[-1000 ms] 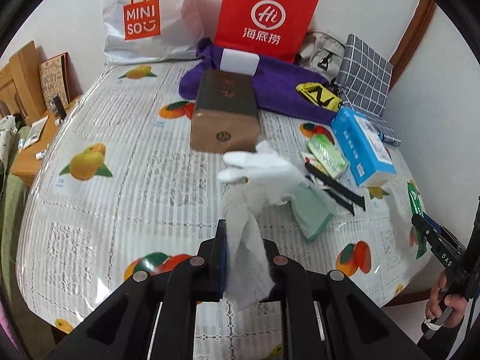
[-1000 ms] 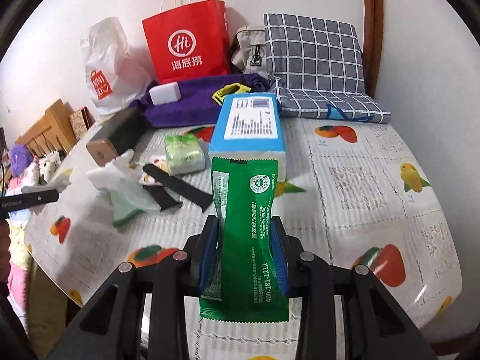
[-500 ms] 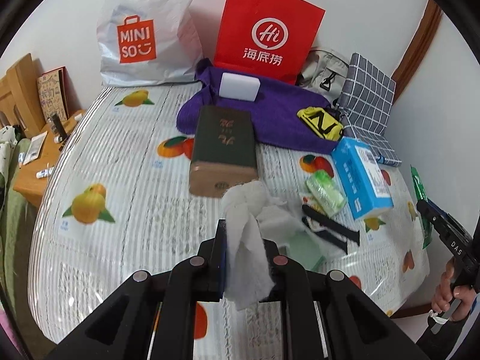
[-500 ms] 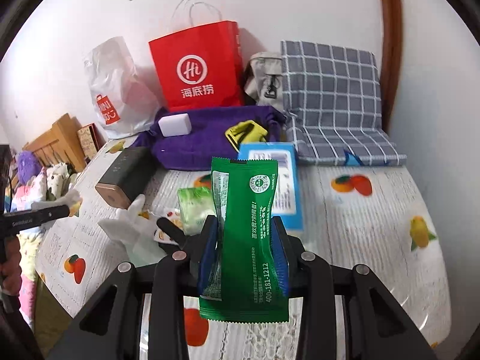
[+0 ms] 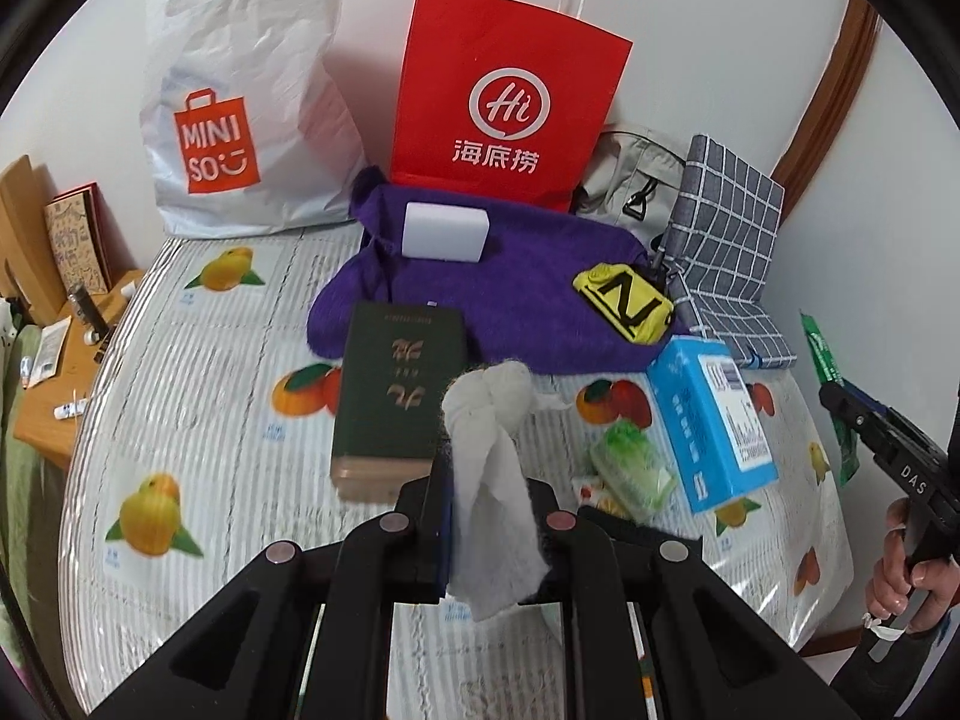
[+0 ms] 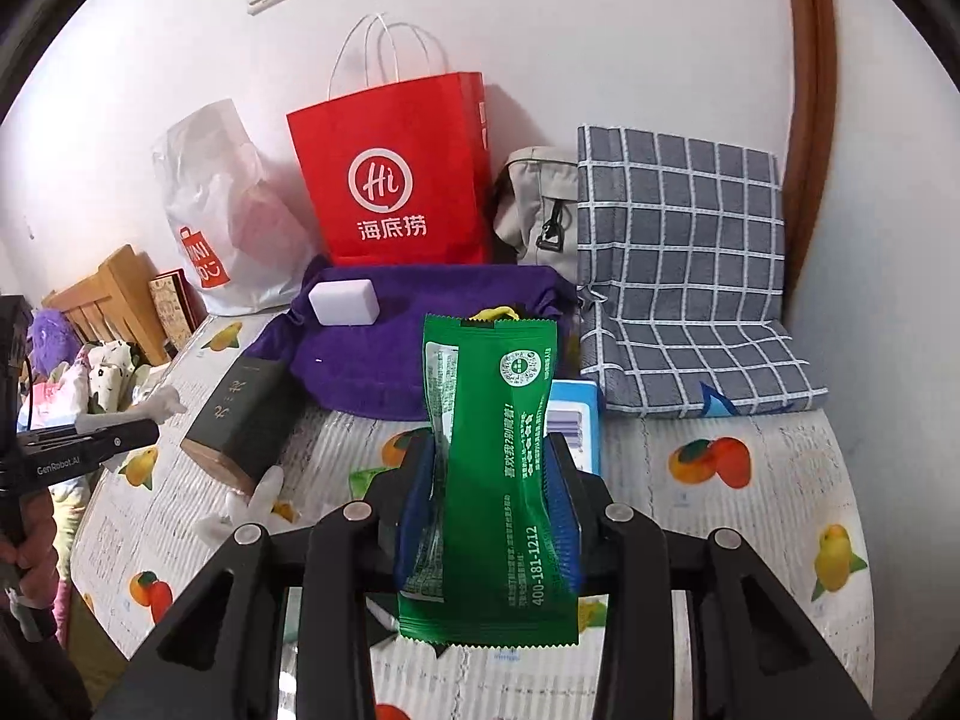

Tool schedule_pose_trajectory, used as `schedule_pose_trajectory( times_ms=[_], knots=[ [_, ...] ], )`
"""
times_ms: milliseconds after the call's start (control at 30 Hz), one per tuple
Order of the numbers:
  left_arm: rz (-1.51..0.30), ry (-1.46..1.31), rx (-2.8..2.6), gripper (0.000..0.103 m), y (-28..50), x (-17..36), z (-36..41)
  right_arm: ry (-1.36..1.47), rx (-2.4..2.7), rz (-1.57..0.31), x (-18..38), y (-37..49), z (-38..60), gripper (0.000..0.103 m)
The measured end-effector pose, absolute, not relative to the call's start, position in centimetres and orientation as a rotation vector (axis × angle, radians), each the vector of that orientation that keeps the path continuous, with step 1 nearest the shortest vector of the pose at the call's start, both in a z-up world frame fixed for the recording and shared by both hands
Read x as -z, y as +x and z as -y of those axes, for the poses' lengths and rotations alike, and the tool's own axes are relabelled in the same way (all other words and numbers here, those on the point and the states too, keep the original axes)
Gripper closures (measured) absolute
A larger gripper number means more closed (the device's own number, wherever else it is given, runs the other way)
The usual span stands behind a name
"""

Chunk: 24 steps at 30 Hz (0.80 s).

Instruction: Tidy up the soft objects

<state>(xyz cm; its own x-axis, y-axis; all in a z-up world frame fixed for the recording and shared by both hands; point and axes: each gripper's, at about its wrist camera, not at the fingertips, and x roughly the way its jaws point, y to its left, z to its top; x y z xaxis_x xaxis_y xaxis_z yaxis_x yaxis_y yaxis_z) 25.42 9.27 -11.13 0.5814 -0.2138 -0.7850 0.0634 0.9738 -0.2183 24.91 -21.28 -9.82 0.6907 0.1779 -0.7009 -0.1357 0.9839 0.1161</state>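
Note:
My left gripper [image 5: 492, 516] is shut on a knotted white cloth [image 5: 489, 468] that hangs between its fingers above the fruit-print table [image 5: 198, 432]. In the right wrist view that cloth [image 6: 162, 405] sticks out of the left gripper [image 6: 141, 433] at the far left. My right gripper [image 6: 489, 504] is shut on a green snack packet [image 6: 498, 480], held upright over the table. The left wrist view shows the same packet [image 5: 823, 354] at the right edge. A purple towel [image 5: 516, 294] lies at the back with a white block [image 5: 444, 234] and a yellow pouch [image 5: 624, 300] on it.
A dark green box [image 5: 399, 396], a blue tissue box [image 5: 714, 420] and a green tissue pack [image 5: 630, 468] lie mid-table. A white glove [image 6: 258, 504] lies near the front. A red paper bag [image 5: 510, 108], a white plastic bag [image 5: 240, 120] and a checked cushion [image 6: 684, 276] line the wall.
Both grippers have risen and pulled back from the table with their loads. The white cloth has come up off the glove, and more of the wall and bags shows.

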Motion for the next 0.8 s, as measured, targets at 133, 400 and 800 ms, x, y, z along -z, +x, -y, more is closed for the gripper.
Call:
schedule_pose_trajectory(
  times_ms=[133,400,800],
  knots=[
    [-0.938,-0.162,0.168,0.09,27.1,11.1,-8.8,0.06,-0.178,-0.794,10.0,26.9,21.4,0.066],
    [-0.953,-0.138,0.163,0.09,30.3,11.3,-7.9,0.051,-0.18,-0.772,9.4,30.5,21.3,0.066],
    [-0.962,-0.12,0.141,0.09,34.6,11.7,-7.7,0.039,-0.203,-0.773,9.1,36.2,20.9,0.066]
  ],
)
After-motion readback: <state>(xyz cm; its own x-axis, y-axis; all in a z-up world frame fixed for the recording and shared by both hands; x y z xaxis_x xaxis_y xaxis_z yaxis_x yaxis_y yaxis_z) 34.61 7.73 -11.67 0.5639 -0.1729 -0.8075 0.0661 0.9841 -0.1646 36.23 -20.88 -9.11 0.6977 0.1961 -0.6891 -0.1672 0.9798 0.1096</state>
